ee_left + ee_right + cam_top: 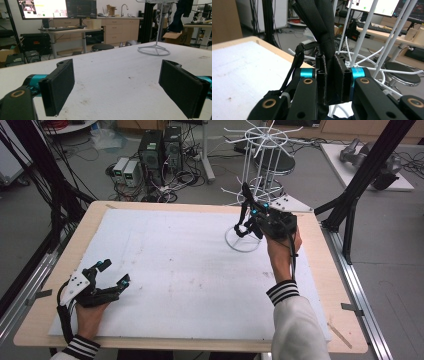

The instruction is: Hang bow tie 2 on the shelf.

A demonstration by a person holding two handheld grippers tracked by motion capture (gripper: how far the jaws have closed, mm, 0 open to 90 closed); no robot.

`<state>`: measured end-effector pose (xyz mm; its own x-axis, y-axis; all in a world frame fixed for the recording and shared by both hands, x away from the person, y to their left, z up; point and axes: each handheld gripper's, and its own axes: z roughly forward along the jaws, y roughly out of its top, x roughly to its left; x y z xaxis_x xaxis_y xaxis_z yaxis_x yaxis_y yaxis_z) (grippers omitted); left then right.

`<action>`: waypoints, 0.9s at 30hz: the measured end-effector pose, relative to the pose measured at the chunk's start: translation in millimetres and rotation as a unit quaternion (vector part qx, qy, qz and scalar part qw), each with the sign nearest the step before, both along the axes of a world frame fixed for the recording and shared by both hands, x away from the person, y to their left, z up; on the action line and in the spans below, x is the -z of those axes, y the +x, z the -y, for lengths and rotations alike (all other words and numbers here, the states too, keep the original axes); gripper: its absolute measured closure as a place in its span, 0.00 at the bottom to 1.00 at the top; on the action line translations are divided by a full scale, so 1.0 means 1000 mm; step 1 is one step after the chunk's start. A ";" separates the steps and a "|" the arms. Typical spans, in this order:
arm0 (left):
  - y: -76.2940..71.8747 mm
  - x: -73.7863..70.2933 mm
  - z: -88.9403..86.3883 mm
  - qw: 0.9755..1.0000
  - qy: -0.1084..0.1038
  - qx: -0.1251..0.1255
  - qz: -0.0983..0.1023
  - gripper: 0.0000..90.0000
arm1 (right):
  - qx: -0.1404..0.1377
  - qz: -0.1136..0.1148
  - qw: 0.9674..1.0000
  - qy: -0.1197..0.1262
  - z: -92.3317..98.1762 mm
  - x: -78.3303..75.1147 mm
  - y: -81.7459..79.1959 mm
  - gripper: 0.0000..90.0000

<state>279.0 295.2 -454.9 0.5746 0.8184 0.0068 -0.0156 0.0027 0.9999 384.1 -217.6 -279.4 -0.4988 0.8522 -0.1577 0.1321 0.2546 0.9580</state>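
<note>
A white wire rack (262,151) stands on its ring base at the table's far right, also seen in the left gripper view (154,51) and as thin rods (362,31) in the right gripper view. My right gripper (258,211) is raised beside the rack, shut on a black fabric item (322,22) that sticks up from between the jaws, with a strap (242,226) dangling below. In its own view the right gripper (330,77) pinches the fabric tight. My left gripper (114,272) rests low at the table's near left, open and holding nothing, and its own view shows the left gripper (117,85) with jaws wide apart.
A white mat (175,270) covers the wooden table. Computer towers (160,150) and cables sit on the floor beyond the far edge. A black frame post (360,185) rises at the right. A round stool (276,165) stands behind the rack.
</note>
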 end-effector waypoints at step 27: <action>0.000 0.000 0.000 1.000 0.000 0.000 0.001 0.15 | -0.015 0.011 1.000 0.023 0.004 -0.008 -0.009 0.65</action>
<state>278.9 295.0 -454.9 0.5753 0.8179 0.0084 -0.0171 0.0018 0.9999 375.5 -221.6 -271.5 -0.5211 0.8434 -0.1305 0.1041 0.2146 0.9711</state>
